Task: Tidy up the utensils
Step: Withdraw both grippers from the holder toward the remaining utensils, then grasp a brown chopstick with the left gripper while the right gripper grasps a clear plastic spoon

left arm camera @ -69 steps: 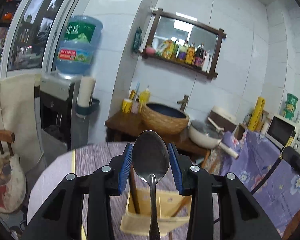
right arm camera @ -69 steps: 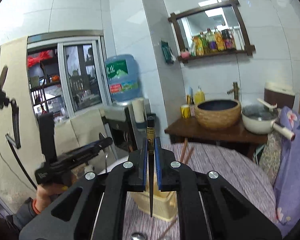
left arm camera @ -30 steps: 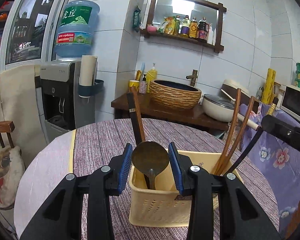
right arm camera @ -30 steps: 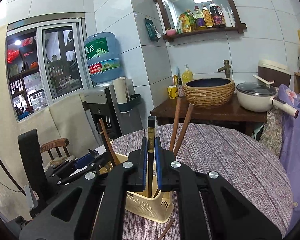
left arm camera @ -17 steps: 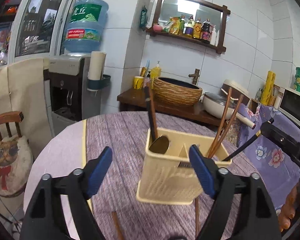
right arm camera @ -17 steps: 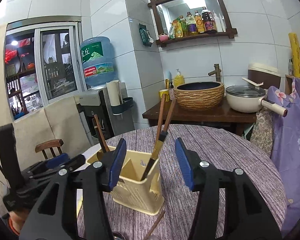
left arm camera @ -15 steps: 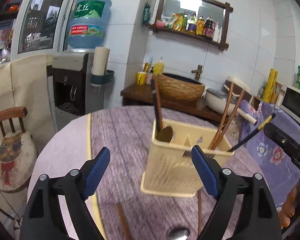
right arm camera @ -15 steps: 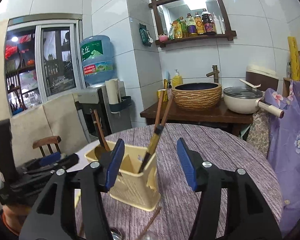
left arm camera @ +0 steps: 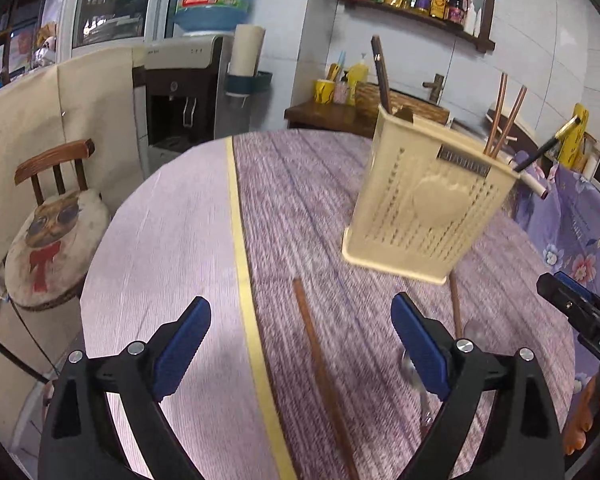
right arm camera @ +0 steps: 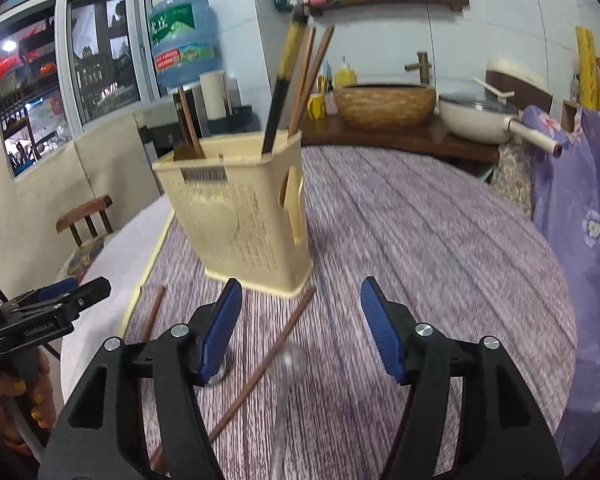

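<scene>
Both grippers, left gripper and right gripper, have pulled back lower, jaws apart and empty. Utensil holder stands mid-table; chopstick and spoon lie before it on table.

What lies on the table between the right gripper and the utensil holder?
In the right wrist view, between the right gripper and the holder lie a brown chopstick and a clear spoon on the purple cloth.
</scene>
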`<state>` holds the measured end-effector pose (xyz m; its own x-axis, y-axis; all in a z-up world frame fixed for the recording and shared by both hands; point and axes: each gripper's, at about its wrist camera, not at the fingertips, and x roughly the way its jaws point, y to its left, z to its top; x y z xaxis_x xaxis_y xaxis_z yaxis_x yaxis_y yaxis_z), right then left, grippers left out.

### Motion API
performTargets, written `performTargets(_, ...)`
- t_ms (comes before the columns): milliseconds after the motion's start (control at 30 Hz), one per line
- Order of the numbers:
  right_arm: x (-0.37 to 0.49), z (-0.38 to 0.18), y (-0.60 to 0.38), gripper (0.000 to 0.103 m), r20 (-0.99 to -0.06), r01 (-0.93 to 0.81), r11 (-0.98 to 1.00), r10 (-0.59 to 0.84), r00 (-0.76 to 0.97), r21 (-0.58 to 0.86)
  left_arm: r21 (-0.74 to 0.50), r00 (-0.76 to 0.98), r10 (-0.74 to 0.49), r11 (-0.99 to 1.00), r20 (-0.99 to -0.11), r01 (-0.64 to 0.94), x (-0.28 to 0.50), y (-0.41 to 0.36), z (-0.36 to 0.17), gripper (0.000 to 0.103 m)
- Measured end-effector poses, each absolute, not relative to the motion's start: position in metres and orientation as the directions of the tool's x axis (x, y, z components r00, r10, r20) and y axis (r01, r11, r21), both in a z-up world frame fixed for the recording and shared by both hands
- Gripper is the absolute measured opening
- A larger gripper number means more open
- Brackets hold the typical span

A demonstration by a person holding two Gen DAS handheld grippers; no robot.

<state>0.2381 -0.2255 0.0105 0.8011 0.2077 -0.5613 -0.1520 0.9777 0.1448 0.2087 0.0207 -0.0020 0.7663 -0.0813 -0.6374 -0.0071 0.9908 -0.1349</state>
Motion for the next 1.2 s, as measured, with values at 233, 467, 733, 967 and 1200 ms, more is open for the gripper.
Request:
performTargets(233, 0.234, -0.027, -0.228, 0.062, -0.646, -0.111, 0.981, 0.188, 0.74, 0.159, -0.138, 0.712, -0.097, 0.99, -0.696, 0.0, 0.2, 0.024, -0.028, 0.072)
performTargets(467, 0.229, -0.039, -0.216, 0.062, -0.67, -0.133, 0.983, 0.183, 0.719, 0.126, -0.141, 0.69, -0.115, 0.99, -0.714, 0.019, 0.198, 0.019, -0.036, 0.059)
performTargets(733, 0.232, -0.051, -0.209, 0.058, -0.722, -0.148, 0.984, 0.171, 0.67, 0.096, -0.135, 0.665, -0.123, 0.99, -0.737, 0.033, 0.199, 0.013, -0.045, 0.056)
performTargets(967, 0.241, -0.062, -0.196, 0.051, -0.759, -0.17, 0.985, 0.135, 0.637, 0.033, -0.12, 0.65, -0.115, 0.992, -0.751, 0.037, 0.2, 0.012, -0.048, 0.056)
performTargets(1200, 0.253, -0.061, -0.19, 0.049, -0.773, -0.191, 0.982, 0.131, 0.621, 0.013, -0.11, 0.637, -0.109, 0.993, -0.763, 0.038, 0.208, 0.01, -0.051, 0.055)
